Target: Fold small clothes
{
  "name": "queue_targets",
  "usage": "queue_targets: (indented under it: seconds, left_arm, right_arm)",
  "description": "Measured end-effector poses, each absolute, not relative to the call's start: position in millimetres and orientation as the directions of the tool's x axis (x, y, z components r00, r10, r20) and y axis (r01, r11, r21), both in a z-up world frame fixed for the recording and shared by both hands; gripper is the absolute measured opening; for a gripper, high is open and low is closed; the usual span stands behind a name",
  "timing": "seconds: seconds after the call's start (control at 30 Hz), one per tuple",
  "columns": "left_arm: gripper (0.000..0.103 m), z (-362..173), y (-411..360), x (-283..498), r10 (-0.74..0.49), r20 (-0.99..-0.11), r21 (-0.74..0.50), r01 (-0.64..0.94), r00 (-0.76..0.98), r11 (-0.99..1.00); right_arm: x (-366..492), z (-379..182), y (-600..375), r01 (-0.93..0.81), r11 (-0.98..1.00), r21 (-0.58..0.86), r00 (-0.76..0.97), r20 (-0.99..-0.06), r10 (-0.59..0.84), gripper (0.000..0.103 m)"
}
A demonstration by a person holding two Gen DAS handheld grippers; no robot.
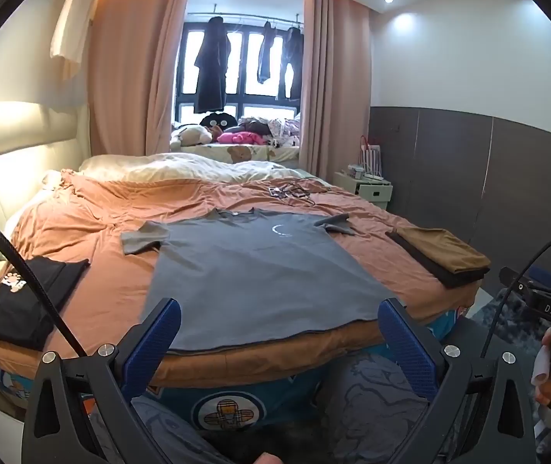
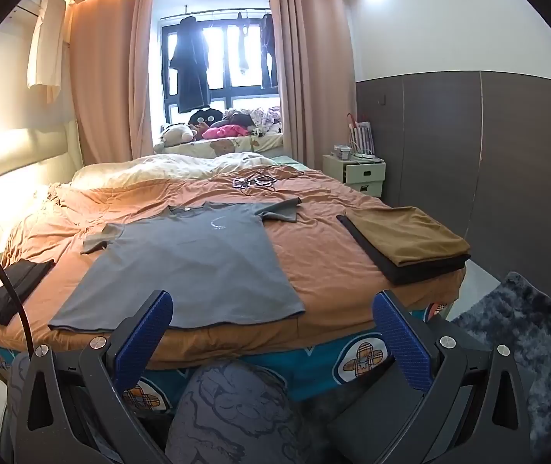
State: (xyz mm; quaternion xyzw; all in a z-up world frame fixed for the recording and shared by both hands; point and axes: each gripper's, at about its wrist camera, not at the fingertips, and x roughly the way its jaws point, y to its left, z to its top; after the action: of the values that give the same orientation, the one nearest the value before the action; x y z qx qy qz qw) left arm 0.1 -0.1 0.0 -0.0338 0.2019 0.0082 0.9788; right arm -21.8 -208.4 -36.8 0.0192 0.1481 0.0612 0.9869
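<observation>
A grey T-shirt [image 1: 252, 270] lies spread flat, front up, on the orange bedspread [image 1: 94, 239] of the bed, its hem at the near edge of the mattress and its collar toward the window [image 1: 237, 73]. Both short sleeves stick out to the sides, the one on the right of the shirt slightly crumpled.

Taking the grey T-shirt as the landmark: to its left, near the bed's corner, sits a folded black garment [image 1: 24, 301] with a small printed figure on it. To its right, at the bed's other edge, rests a stack of folded clothes [image 1: 441, 255], a brown piece on top of a black one. Beyond the collar, some dark cables and small devices [image 1: 291, 191] lie on the bedspread, and farther still a cream duvet [image 1: 182, 166] is bunched below the window sill.

The left gripper [image 1: 279, 332] hovers just in front of the shirt's hem with its blue pads spread wide, nothing between them. The right gripper [image 2: 273, 328] hangs off the hem's right corner, likewise spread wide and empty. Neither touches the cloth.
</observation>
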Motion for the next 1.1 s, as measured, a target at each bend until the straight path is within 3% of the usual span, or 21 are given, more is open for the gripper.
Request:
queue_targets:
  seconds: [1.1]
  left_arm:
    - [0.102, -1.9, -2.8, -8.4, -0.020, -0.385, -0.089, -0.015, 0.923, 0.996]
  right_arm:
    - [-25.6, -33.8, -209.7, -0.113, 0.993, 0.041, 0.951, -0.284, 0.120, 0.103]
